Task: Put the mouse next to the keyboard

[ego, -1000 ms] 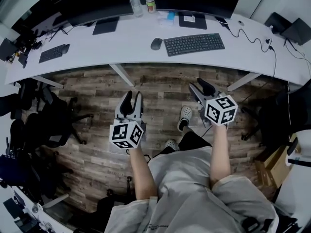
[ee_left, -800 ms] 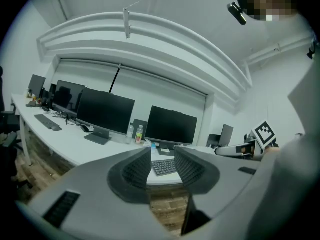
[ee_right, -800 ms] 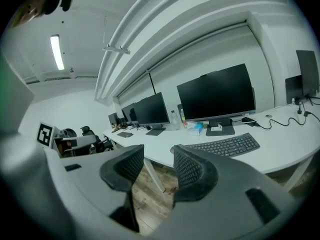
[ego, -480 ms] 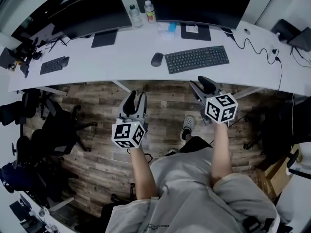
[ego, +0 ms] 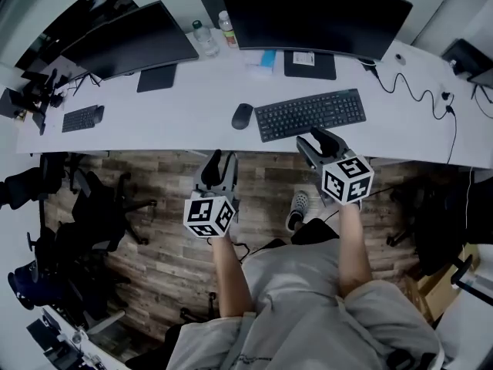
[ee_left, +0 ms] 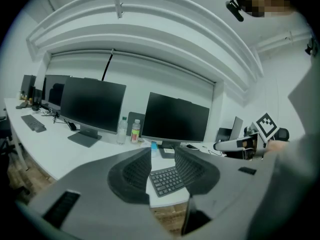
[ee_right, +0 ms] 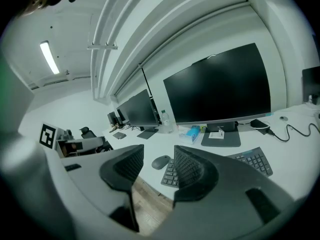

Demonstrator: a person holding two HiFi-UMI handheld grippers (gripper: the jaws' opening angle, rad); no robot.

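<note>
My left tongs are spread with nothing between them, held over the wood floor just short of the white table's front edge. My right tongs are also parted and empty, their tips at that edge just below the keyboard. The mouse lies on the table just beside the keyboard's left end, not touching it, well clear of both tongs, in front of the dark monitor.

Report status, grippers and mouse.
Left gripper, right gripper: open, empty, near desk. Mouse on desk, just left of keyboard, untouched. Nothing blocking it.
</note>
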